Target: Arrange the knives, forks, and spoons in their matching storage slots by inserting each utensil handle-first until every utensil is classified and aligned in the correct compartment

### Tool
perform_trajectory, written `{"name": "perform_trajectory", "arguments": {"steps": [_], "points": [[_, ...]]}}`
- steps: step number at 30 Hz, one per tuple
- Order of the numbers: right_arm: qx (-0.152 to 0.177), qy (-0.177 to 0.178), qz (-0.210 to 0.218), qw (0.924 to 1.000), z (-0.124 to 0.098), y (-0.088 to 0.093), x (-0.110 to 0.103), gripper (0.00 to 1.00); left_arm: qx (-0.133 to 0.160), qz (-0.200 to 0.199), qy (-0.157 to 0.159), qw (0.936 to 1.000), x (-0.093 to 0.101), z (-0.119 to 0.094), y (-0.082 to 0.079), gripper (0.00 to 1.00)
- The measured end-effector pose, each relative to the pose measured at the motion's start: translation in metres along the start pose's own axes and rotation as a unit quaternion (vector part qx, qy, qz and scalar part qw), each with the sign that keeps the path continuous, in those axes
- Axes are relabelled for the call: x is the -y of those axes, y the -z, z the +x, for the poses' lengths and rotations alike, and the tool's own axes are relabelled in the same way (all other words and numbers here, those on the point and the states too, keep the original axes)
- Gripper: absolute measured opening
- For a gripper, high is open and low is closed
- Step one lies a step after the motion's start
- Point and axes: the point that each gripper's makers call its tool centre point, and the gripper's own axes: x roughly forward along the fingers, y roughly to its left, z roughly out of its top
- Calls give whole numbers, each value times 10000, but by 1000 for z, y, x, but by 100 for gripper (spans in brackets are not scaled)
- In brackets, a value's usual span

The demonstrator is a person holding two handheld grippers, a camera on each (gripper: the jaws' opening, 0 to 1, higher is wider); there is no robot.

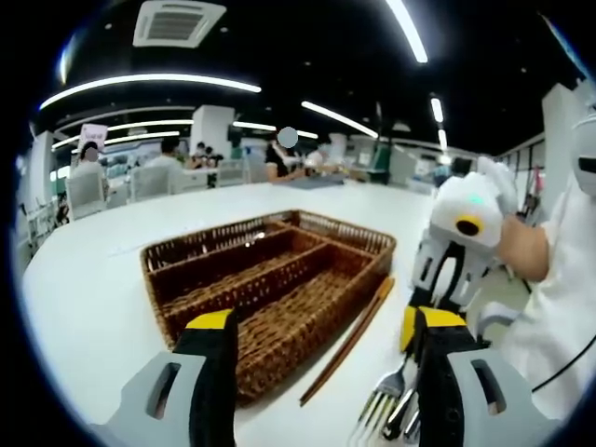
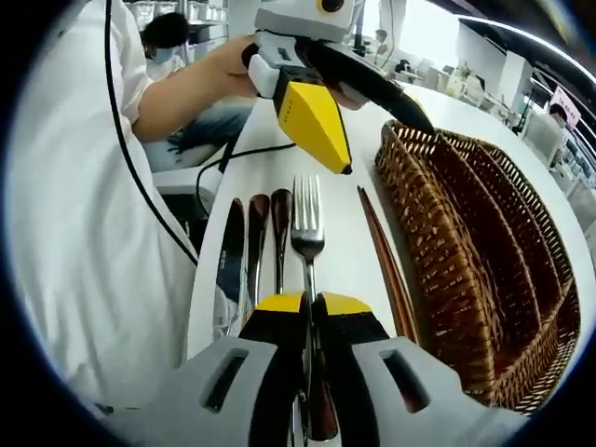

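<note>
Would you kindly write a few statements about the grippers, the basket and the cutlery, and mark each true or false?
1. The right gripper is shut on the fork. True.
2. The wicker basket already holds several spoons. False: its compartments look empty.
3. The chopsticks lie on the table beside the basket. True.
4. The left gripper is clamped on a knife. False: it is open and holds nothing.
5. The fork stands inside the basket. False: it lies over the table outside it.

Right gripper (image 2: 310, 300) fingers pinched together; left gripper (image 1: 317, 326) fingers apart.
</note>
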Motion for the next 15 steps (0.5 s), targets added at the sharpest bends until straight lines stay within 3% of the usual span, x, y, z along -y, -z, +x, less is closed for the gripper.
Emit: {"name": "perform_trajectory", "arguments": {"steps": [15], "points": [[70,-13,-6,10000,-1,-1,-2,4,-66,-24,28,10000,1,4,6,77]]}}
